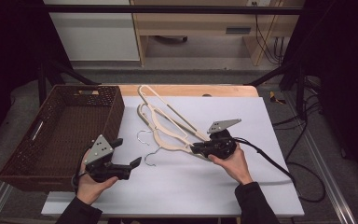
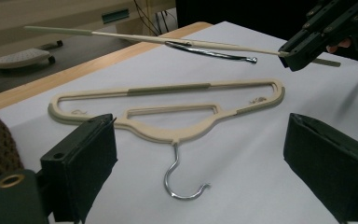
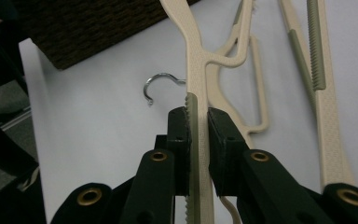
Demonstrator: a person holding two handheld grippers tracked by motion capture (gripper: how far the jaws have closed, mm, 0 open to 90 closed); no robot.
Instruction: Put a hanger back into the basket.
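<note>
Meanwhile right tongs [image 3: 198,126] clamp a cream hanger [image 3: 193,60] off the sheet.

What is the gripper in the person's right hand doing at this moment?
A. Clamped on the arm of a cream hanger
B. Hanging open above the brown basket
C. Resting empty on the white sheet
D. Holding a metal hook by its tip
A: in the right gripper view the right gripper has its jaws pressed on both sides of the cream hanger, and in the left gripper view that hanger hangs clear of the white sheet.
</note>
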